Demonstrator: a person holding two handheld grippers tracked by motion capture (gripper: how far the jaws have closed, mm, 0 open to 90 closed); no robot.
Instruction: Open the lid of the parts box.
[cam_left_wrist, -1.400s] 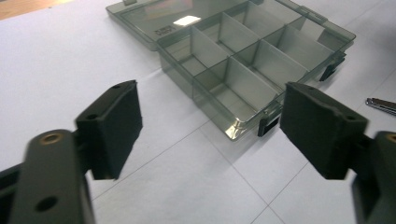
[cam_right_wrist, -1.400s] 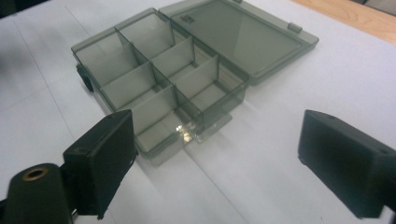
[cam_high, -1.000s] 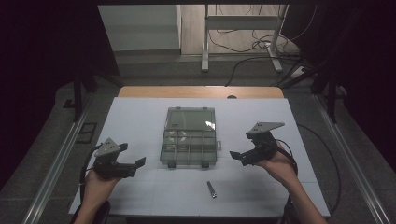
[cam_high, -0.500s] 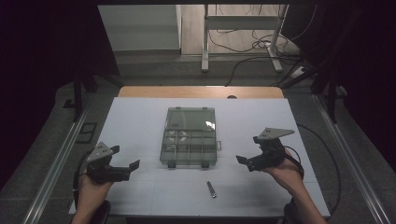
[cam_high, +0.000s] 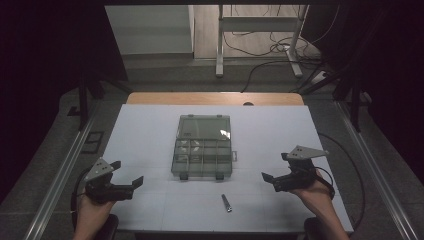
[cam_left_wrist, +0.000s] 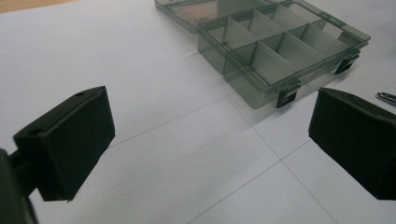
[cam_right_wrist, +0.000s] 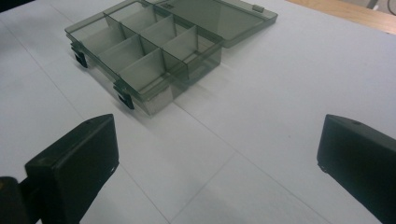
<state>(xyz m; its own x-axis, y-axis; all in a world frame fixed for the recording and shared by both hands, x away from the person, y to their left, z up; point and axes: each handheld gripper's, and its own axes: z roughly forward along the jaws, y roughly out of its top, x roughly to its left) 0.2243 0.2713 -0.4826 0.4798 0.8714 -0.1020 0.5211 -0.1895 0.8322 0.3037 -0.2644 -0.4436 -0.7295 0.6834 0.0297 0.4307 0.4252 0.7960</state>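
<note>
- vs 1 s ago: both grippers have pulled back toward the near edge of the table (cam_high: 150, 120) and outward, away from the box; box and metal piece unmoved.
- left gripper (cam_high: 126, 175): near-left of the table, jaws spread wide, holding nothing. Its own view has the two black jaws far apart over bare white surface.
- right gripper (cam_high: 274, 170): near-right of the table, jaws spread wide, holding nothing. Grey three-cornered plate on top.
- 1 container: smoky translucent organizer box (cam_high: 202, 157), mid-table, between the two grippers and farther from the person. Lid (cam_high: 205, 128) is open, lying flat on the far side.
- box compartments: dividers form two rows; from both gripper views the visible ones look empty. Exact count unclear.
- 2 black latches on the box's near wall, hanging open.
- 1 small metal piece (cam_high: 226, 202), lying on the table near the front edge, apart from the box; too small to identify. Its tip shows at the right edge of the left gripper view.
- count: 2 grippers, 1 box, 1 loose metal piece.
</note>
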